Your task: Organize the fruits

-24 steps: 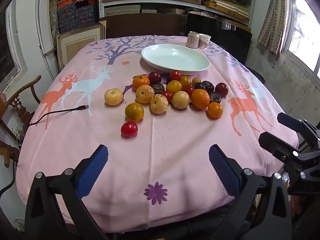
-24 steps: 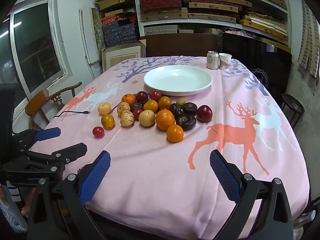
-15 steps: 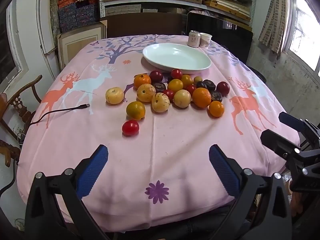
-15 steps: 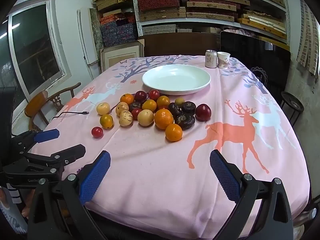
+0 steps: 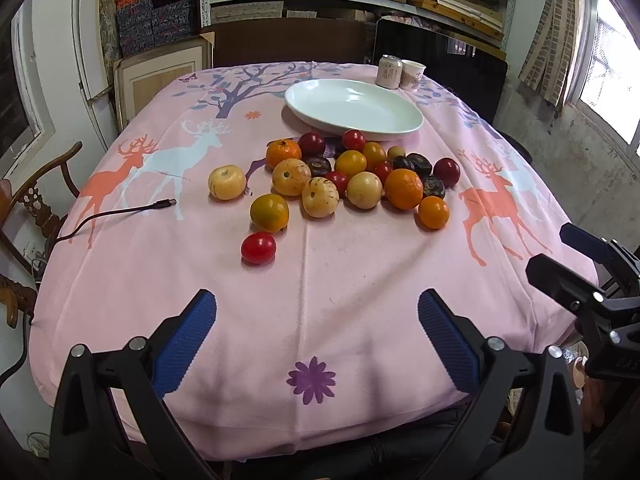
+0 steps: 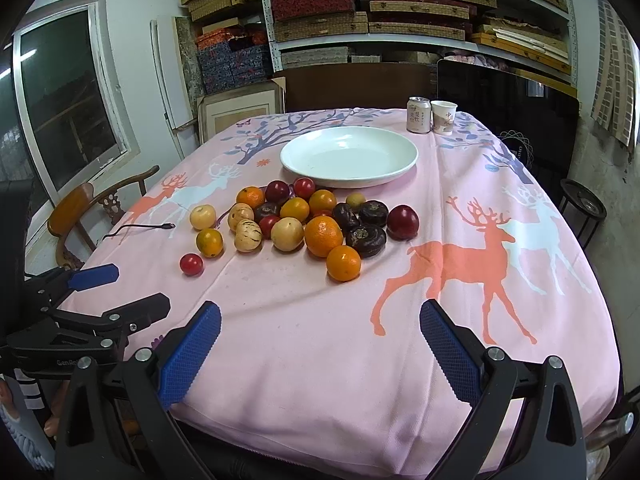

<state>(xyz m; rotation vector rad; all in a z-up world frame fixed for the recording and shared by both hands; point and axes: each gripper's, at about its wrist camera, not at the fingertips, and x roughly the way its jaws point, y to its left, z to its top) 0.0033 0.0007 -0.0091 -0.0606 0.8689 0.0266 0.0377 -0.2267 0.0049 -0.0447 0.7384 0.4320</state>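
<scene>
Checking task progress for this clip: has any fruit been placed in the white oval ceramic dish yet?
No: the white oval ceramic dish holds nothing, and the fruits all lie on the pink deer-print tablecloth in front of it.

A heap of round red, orange and yellow fruits [image 6: 304, 226] lies mid-tabletop [image 6: 400, 380] before a wide white ceramic plate [image 6: 349, 157]; a drink can [image 6: 418, 115] and paper cup [image 6: 443, 117] stand behind.

A pink tablecloth [image 5: 320, 280] printed with orange and white deer carries a plain white plate [image 5: 354, 109] — and red, orange, yellow and dark-brown fruits [image 5: 344, 184].
</scene>
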